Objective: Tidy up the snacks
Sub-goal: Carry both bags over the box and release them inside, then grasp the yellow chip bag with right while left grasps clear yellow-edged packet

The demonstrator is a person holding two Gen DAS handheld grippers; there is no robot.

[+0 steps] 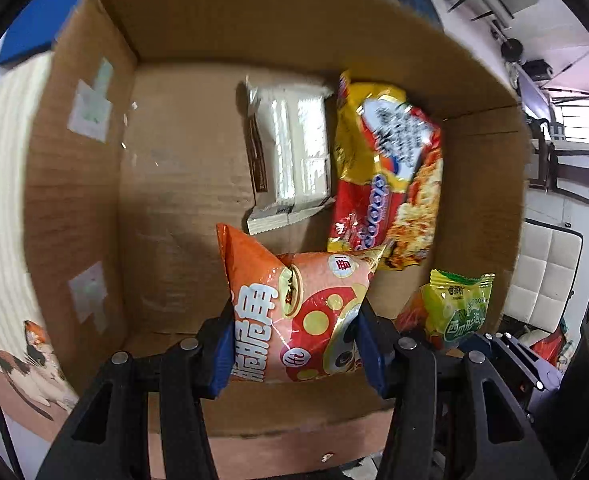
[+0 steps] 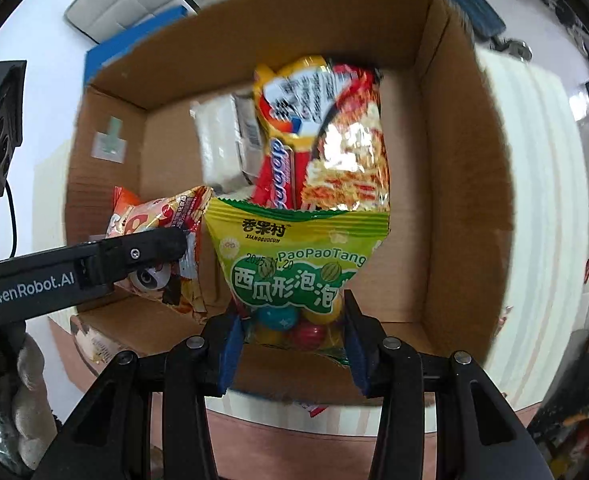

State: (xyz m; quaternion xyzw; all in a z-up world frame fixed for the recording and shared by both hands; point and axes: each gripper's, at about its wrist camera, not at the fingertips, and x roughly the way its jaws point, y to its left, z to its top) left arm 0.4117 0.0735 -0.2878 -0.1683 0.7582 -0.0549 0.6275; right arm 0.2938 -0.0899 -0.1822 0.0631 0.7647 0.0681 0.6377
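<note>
Inside the open cardboard box [image 1: 86, 208], a white packet [image 1: 290, 152] and a yellow-and-red noodle pack [image 1: 390, 176] lie side by side on its floor toward the far wall, with most of the floor left of them bare and a cat-print mat [image 1: 30, 360] on the surface outside the box's left wall. Both grippers point steeply down over the box's near edge: the left hand-held gripper [image 1: 294, 344] is clamped on an orange snack bag [image 1: 294, 312], and just beside it the right hand-held gripper [image 2: 292, 344] is clamped on a green bubble-gum bag [image 2: 294, 264]. Each bag's lower end is hidden between the blue pads, and the box rim is blurred.
</note>
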